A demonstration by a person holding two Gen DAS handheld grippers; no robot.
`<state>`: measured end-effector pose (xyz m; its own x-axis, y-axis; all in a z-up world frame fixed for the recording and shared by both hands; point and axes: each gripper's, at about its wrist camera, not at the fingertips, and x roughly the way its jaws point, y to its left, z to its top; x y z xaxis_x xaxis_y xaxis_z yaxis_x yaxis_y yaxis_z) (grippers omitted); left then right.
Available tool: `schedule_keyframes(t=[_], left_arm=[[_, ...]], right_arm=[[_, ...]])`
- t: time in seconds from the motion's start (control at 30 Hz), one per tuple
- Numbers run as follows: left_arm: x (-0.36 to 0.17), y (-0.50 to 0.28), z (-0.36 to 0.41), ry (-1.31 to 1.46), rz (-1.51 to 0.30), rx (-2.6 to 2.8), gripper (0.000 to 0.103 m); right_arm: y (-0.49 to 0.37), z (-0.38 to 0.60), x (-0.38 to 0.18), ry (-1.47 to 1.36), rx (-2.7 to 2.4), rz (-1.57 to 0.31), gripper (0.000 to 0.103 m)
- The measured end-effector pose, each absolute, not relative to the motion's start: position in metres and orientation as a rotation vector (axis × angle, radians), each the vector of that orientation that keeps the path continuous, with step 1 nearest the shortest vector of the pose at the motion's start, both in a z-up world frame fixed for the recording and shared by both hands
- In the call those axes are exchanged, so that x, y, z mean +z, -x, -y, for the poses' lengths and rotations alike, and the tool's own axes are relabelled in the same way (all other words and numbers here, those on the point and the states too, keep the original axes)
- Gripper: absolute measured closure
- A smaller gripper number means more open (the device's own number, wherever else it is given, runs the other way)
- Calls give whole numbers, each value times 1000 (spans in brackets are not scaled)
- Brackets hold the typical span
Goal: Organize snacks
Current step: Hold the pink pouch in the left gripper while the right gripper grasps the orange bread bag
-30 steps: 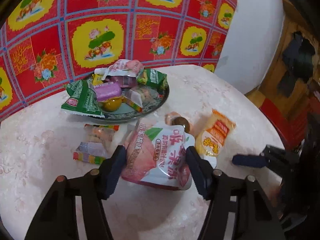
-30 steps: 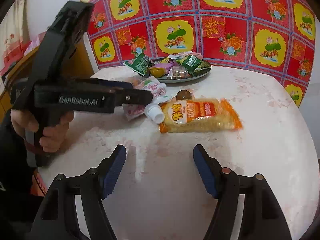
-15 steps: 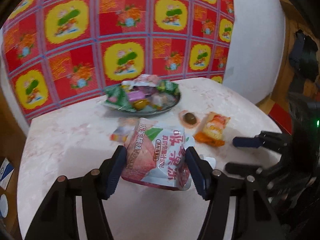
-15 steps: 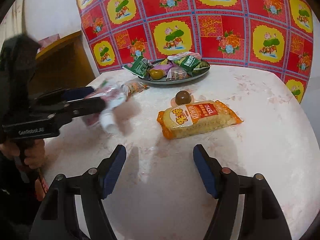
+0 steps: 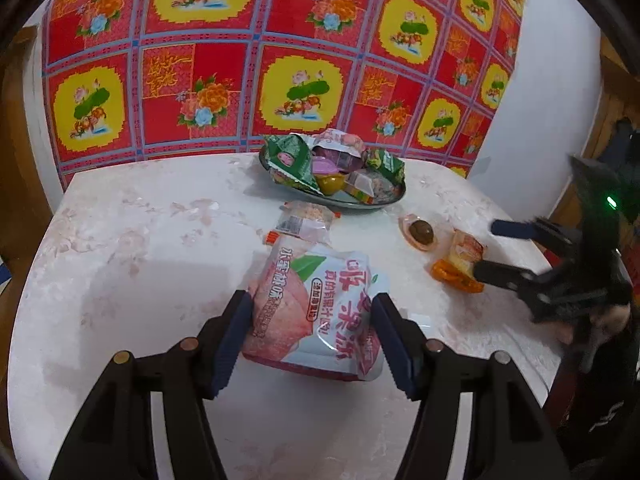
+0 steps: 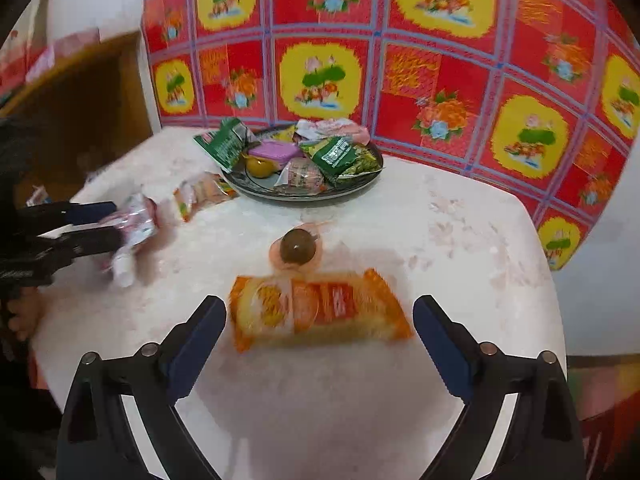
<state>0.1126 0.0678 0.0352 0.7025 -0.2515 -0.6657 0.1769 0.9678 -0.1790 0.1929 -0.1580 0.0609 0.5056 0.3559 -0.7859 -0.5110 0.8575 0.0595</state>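
Left wrist view: left gripper (image 5: 312, 332) clamps the peach jelly pouch (image 5: 316, 308) by its slippery sides; right gripper (image 6: 320, 334) gapes, so the pouch may slip onto the table (image 5: 140, 240).

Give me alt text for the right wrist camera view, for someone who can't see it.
The open right gripper frames a blurred orange snack packet lying on the pale marbled table. Behind it lie a round brown sweet in clear wrap and a dark plate piled with snacks; at left, the left gripper holds a pink and white pouch.
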Motion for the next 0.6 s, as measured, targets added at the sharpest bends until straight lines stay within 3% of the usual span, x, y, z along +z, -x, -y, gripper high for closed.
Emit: schedule_keyframes(t=[0.17,0.43,0.6], left_arm=[[35,-110,-61,65,-749,-255,38],[34,-110,-62,73,-747,-261,38],[34,-110,-62,73,-746,-262,38]], right_arm=[[-204,146,49,212,555,-941,8],[-194,148,53,190,578,-928,26],[-165,148,62,209,601,-885,51]])
